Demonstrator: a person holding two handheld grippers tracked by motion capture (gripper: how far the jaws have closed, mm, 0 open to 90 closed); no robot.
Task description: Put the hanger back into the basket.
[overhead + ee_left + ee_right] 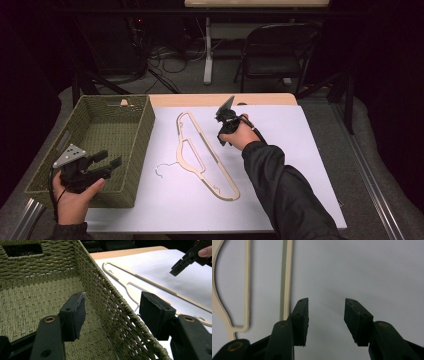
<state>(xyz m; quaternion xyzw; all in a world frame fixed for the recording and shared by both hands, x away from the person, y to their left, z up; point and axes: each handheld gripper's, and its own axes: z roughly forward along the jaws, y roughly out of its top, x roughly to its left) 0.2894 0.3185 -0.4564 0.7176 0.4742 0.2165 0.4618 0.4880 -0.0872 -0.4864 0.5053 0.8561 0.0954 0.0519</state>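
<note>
Cream-coloured clothes hanger (202, 155) lies flat on the white sheet (280, 165) that covers the table, its long bar running diagonally from the far middle toward the near right, its thin wire hook (162, 169) pointing toward the basket. Woven olive-green basket (131, 145) stands at the table's left, just beside the hanger but apart from it; a handle slot is cut in its far wall. Right gripper (222, 141) is held in the person's right hand (240, 134) just right of the hanger's far half, tilted down toward the sheet. In the right gripper view its jaws stand apart with nothing between them, bare white sheet showing in the gap; the left-hand jaw sits just beside the hanger's long bar (286, 277), whose notched edge is visible; contact with the bar cannot be told. Left gripper (111, 160) is held in the left hand (75, 197) at the basket's near left corner, pointing across the basket. In the left gripper view its jaws are spread wide and straddle the basket's right wall (120, 305), one pad (77, 312) over the basket's woven floor, the other over the sheet outside; neither pad presses the wall. That view also catches the hanger on the sheet beyond and the right gripper at top right.
</note>
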